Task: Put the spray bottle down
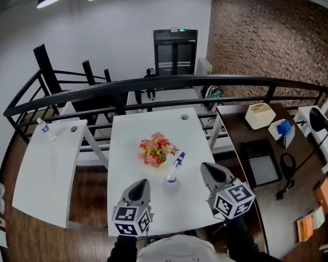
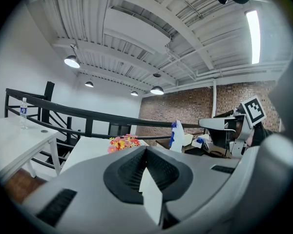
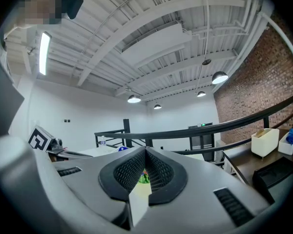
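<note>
A white spray bottle (image 1: 175,169) with a blue nozzle stands on the white table (image 1: 131,135), free of both grippers. In the left gripper view the spray bottle (image 2: 176,135) rises beyond the jaws, to the right. My left gripper (image 1: 142,183) hovers at the table's near edge, left of the bottle, jaws shut and empty (image 2: 145,147). My right gripper (image 1: 206,168) is to the bottle's right, its jaws closed tip to tip with nothing between them (image 3: 145,149). A blue cap (image 3: 122,149) just peeks over its left jaw.
A bunch of red and yellow flowers (image 1: 156,149) lies mid-table behind the bottle. A second white table (image 1: 49,168) at the left bears a water bottle (image 1: 44,127). A black railing (image 1: 169,83) runs behind. A brown desk (image 1: 273,162) with a white box (image 1: 260,115) is at the right.
</note>
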Demonstrator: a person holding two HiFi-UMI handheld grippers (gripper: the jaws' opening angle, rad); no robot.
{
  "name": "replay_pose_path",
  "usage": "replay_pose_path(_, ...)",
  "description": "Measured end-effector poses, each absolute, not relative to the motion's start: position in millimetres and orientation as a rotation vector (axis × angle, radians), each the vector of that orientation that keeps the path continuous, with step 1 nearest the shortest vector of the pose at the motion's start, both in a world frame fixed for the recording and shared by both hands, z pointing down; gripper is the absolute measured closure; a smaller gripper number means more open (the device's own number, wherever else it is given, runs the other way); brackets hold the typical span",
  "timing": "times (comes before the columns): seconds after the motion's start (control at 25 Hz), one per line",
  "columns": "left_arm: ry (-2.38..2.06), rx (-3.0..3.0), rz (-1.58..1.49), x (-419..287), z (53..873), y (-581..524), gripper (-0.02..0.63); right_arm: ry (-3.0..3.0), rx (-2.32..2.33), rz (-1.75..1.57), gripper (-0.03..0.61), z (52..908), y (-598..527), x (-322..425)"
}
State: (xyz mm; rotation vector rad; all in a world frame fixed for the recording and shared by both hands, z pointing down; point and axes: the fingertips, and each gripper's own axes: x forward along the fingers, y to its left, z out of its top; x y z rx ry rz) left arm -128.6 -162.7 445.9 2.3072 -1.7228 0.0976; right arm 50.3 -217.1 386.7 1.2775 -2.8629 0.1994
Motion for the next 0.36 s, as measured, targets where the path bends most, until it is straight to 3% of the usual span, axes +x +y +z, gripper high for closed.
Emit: replay_pose_path(0.36,-1.707,2.301,0.111,-126.4,452.5,-161.7,0.620,-2.867,1.280,0.198,0.595,387.2,-217.4,50.5)
